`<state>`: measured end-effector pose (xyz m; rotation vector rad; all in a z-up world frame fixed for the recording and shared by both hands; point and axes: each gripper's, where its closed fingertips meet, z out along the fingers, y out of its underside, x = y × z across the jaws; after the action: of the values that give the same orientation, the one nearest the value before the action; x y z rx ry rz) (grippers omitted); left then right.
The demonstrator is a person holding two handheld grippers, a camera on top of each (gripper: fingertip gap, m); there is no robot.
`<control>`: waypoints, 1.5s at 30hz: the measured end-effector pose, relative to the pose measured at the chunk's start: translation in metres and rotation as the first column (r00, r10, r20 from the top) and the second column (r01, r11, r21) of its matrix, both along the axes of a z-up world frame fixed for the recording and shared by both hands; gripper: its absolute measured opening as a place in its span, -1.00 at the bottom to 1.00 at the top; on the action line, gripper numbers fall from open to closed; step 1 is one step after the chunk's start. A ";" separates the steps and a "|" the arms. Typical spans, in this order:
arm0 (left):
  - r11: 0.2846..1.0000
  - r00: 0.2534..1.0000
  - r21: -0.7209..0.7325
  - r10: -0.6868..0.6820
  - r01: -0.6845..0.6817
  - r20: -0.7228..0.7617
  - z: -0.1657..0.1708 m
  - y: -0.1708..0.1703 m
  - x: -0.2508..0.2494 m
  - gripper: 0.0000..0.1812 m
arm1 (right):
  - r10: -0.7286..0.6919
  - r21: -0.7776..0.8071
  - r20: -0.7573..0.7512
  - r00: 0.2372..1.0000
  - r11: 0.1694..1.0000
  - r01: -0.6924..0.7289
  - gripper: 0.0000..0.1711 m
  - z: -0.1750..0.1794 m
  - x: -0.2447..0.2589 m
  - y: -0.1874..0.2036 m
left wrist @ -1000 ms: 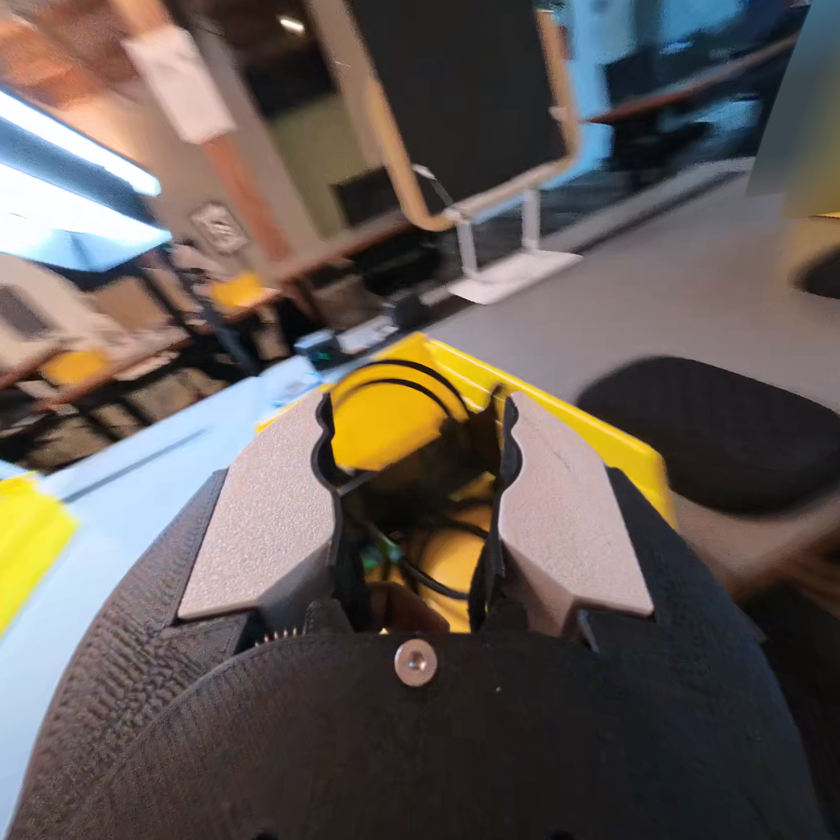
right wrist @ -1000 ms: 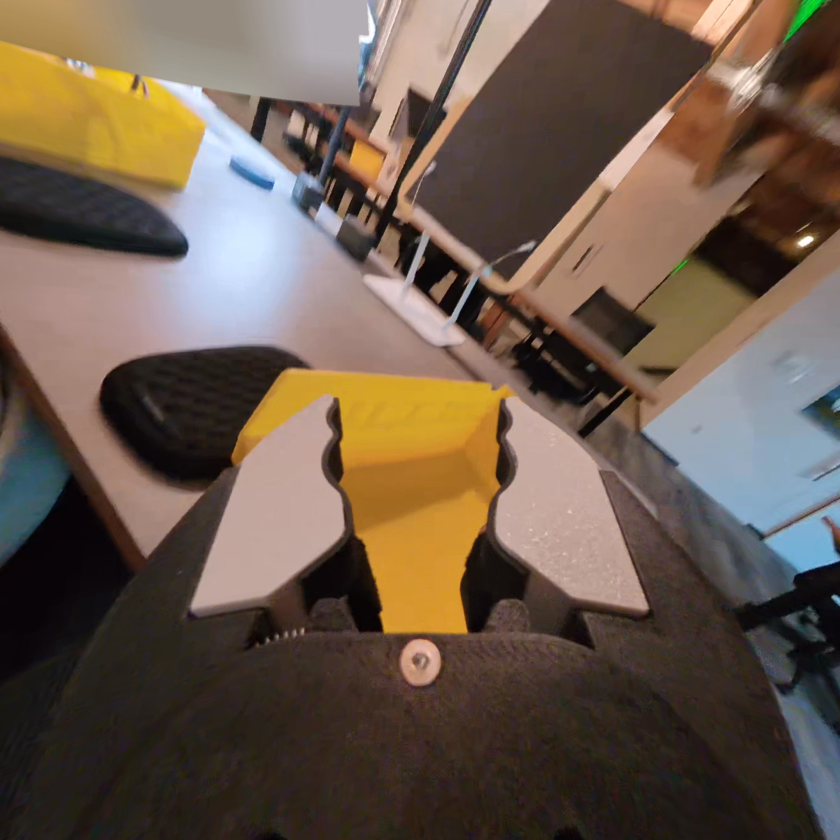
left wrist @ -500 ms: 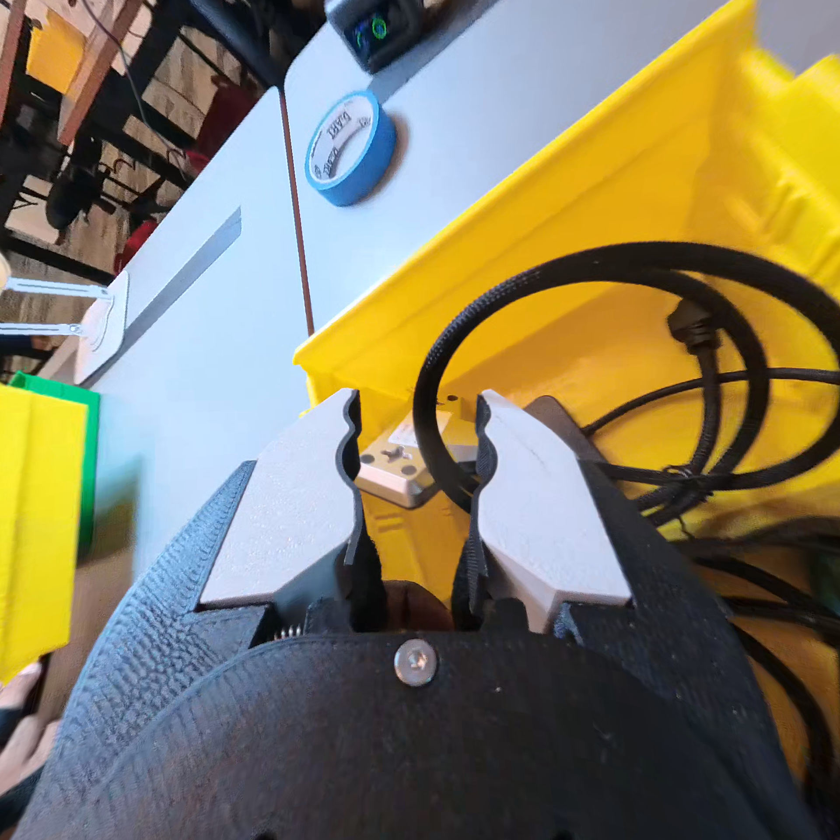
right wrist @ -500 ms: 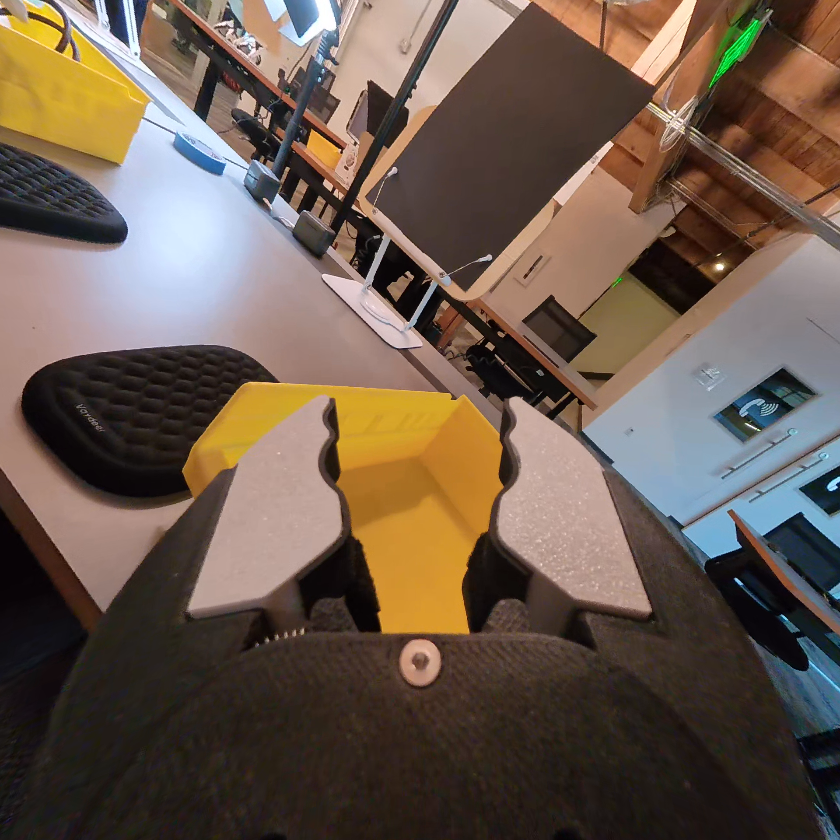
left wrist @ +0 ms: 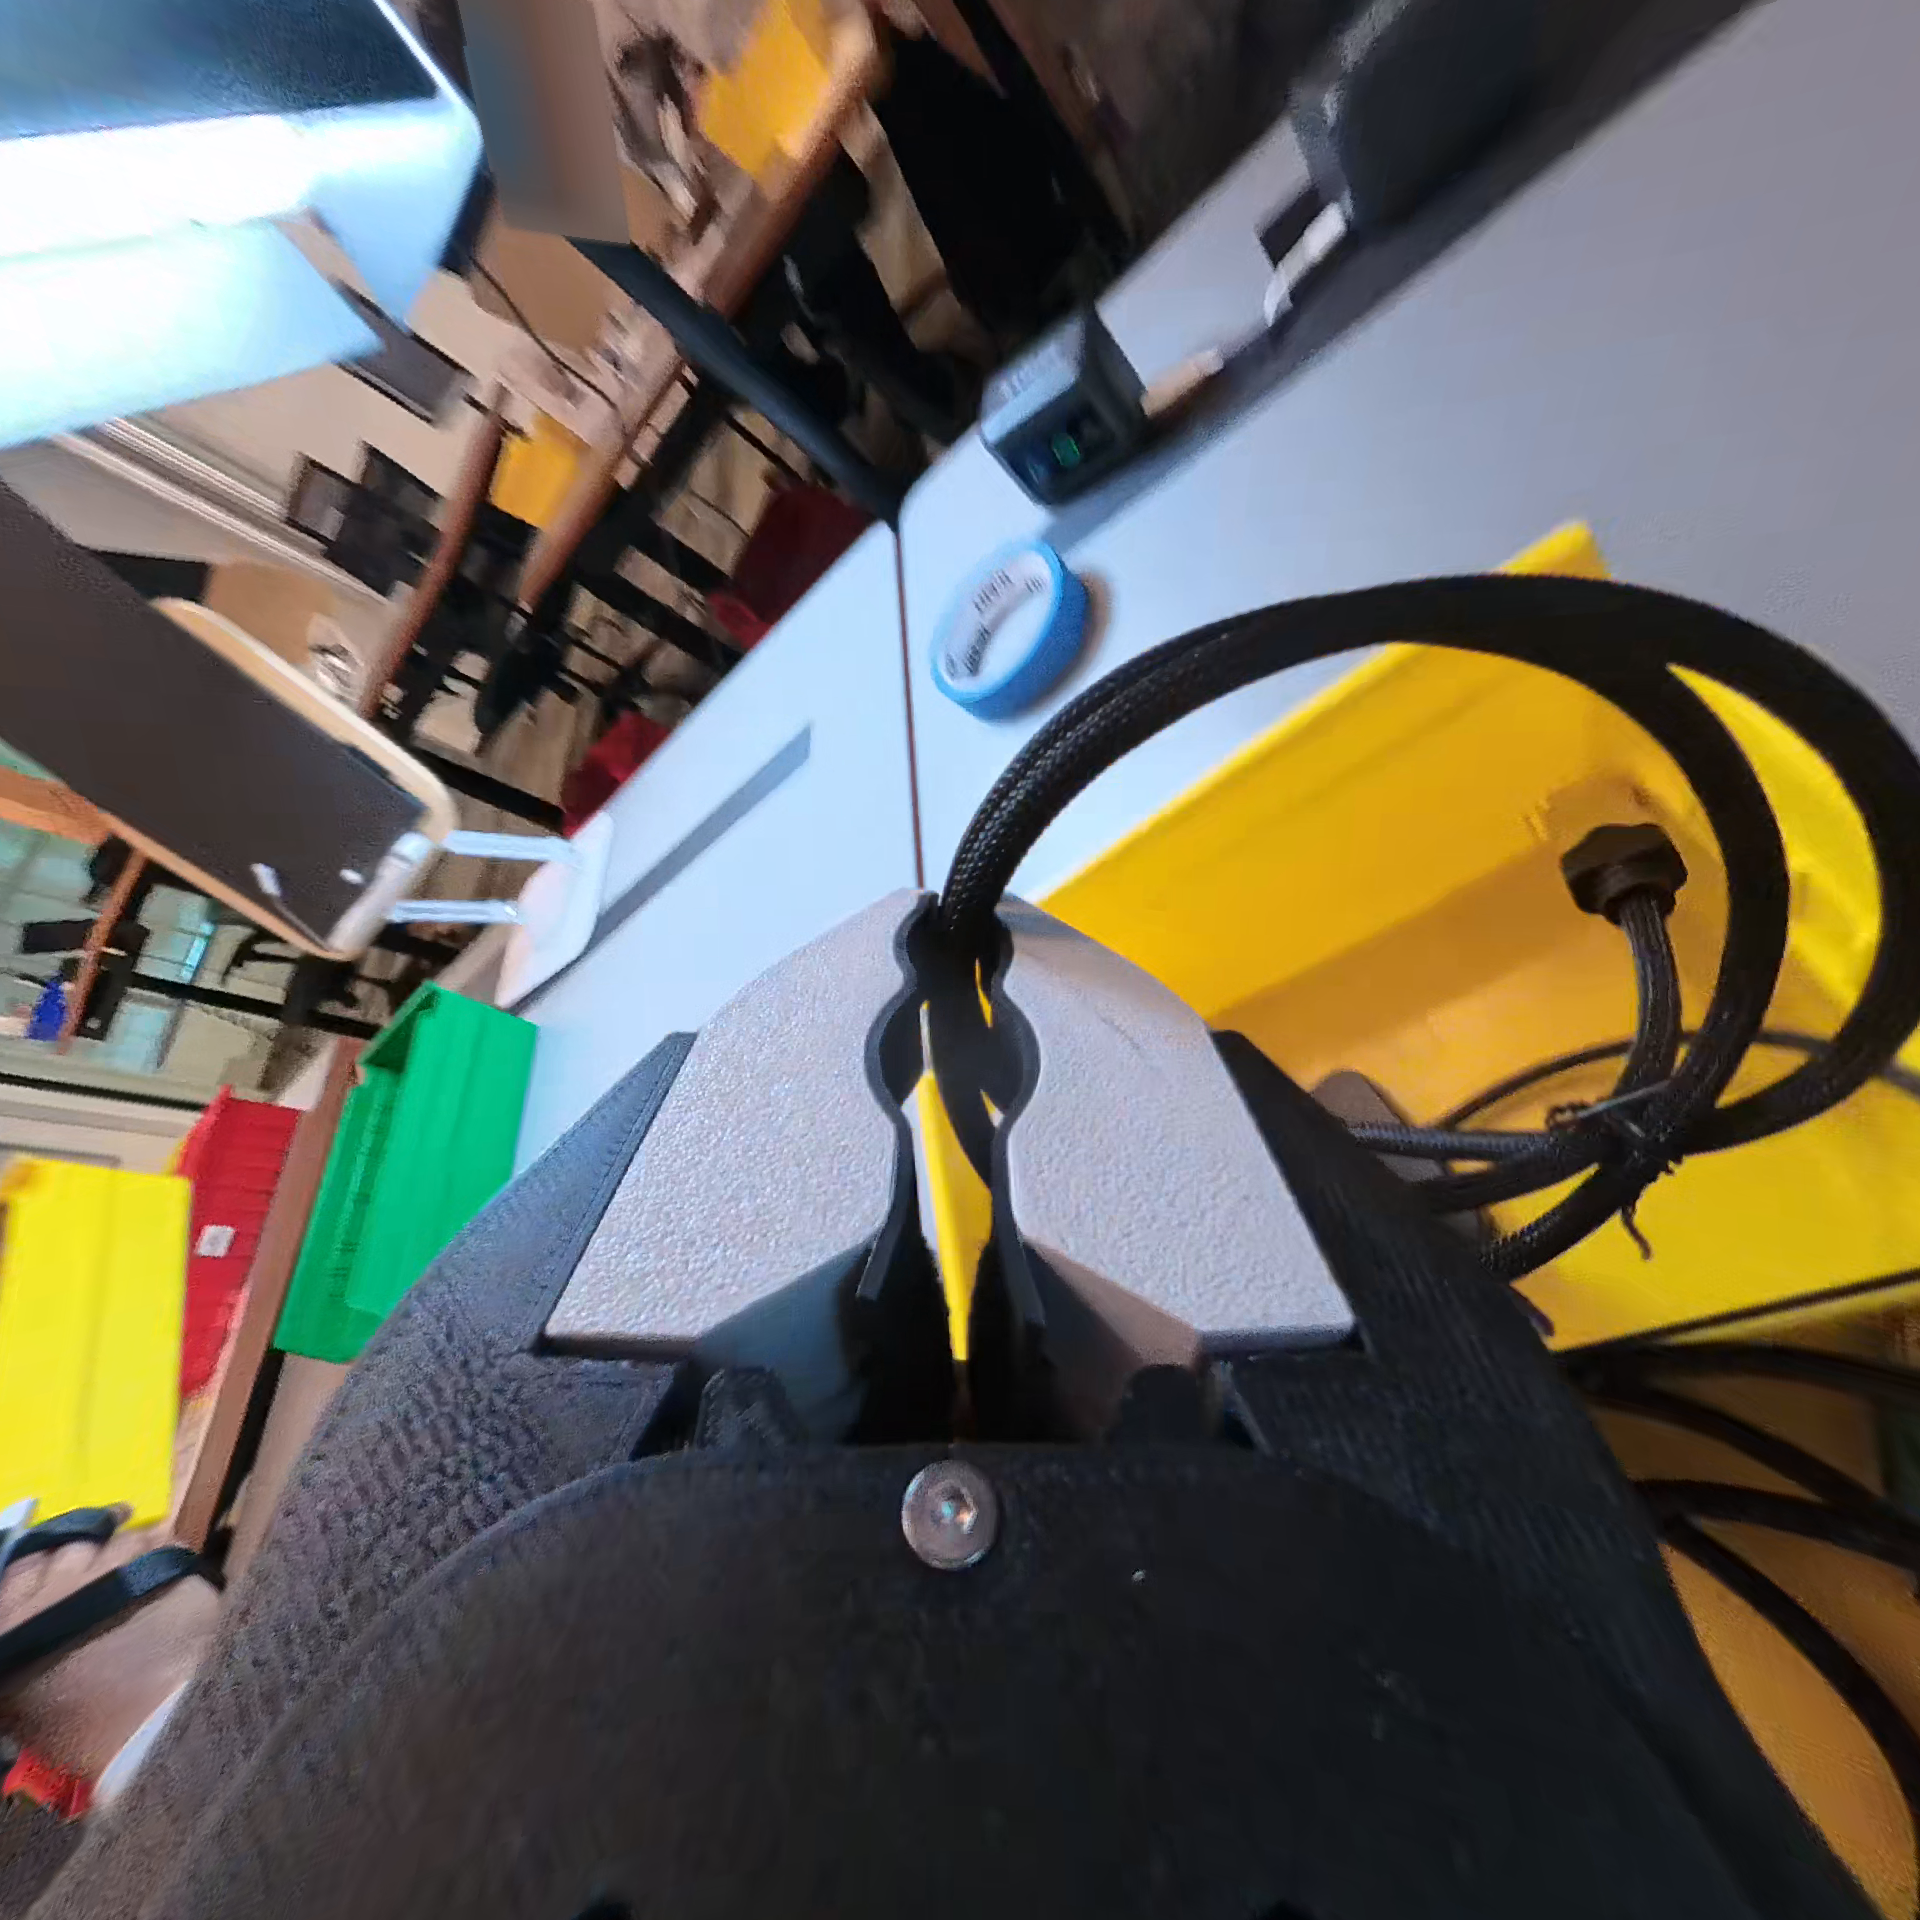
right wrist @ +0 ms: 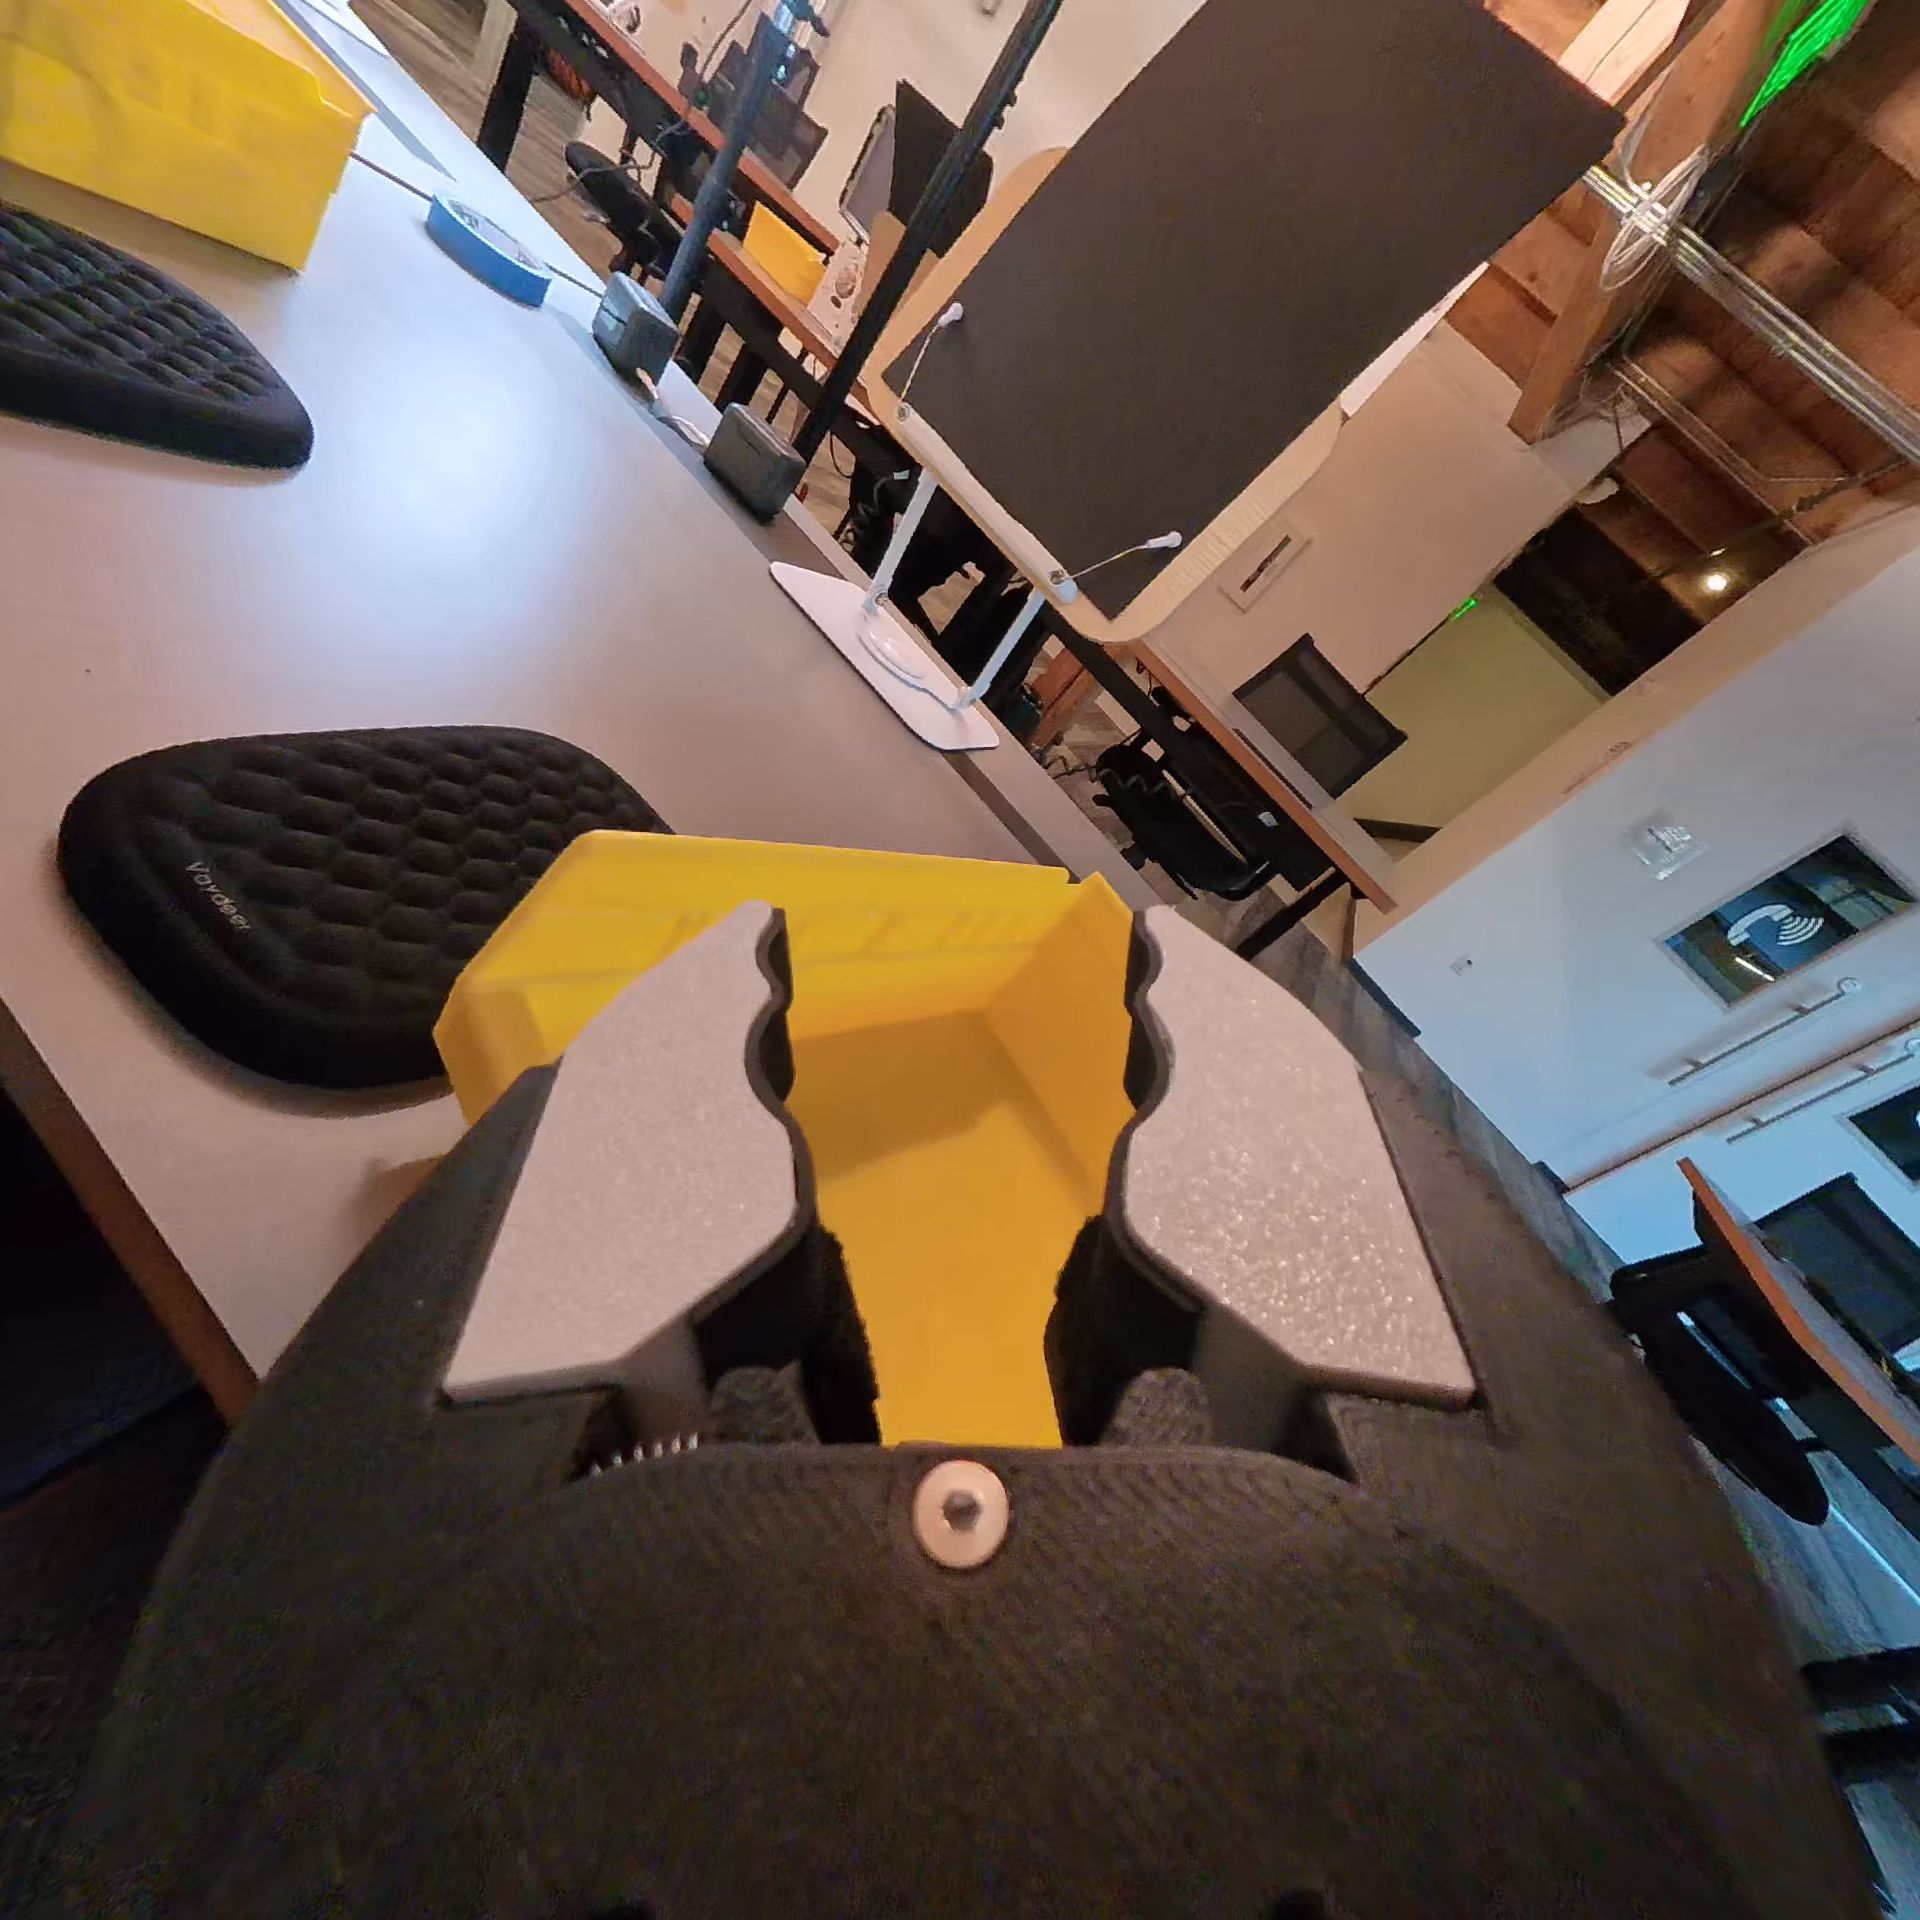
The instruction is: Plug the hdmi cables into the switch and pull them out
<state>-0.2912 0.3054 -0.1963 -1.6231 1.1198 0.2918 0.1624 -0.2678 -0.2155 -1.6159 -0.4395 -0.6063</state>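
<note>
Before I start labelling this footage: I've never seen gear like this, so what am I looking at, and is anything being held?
These are two handheld grippers, each with a camera looking along its two grey fingers. One picture is from the left one, one from the right. The left gripper is shut on a black braided cable that loops out of a yellow bin on a grey table; blue tape lies behind it. The right gripper is open and holds nothing, above an empty yellow bin beside a black pad.
</note>
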 end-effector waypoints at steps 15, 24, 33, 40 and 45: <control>0.927 0.798 0.375 -0.243 0.024 0.551 0.204 -0.060 0.024 -0.90 | 0.058 -0.017 -0.004 0.998 0.998 -0.058 -0.30 -0.001 -0.015 0.023; 0.866 0.783 0.467 -0.413 0.179 0.465 0.212 -0.153 0.103 -0.91 | 0.422 0.121 -0.112 0.900 0.904 -0.410 -0.18 0.016 -0.121 0.133; 0.815 0.690 0.479 -0.552 0.326 0.468 0.188 -0.242 0.167 -0.90 | 0.257 -0.402 0.285 0.923 0.907 -0.128 0.12 -0.060 -0.147 0.183; 0.787 0.636 0.473 -0.607 0.396 0.477 0.185 -0.267 0.199 -0.90 | 0.360 -0.298 0.261 0.896 0.913 -0.280 0.00 -0.038 -0.181 0.178; 0.779 0.650 0.476 -0.614 0.407 0.448 0.177 -0.271 0.206 -0.90 | 0.469 -0.252 -0.175 0.865 0.829 -0.500 -0.01 -0.043 -0.211 0.177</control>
<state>-0.0848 0.0346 -0.0188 -0.9099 0.9291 -0.3777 -0.0489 -0.0912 -0.2589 -1.7109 -0.8607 -0.0647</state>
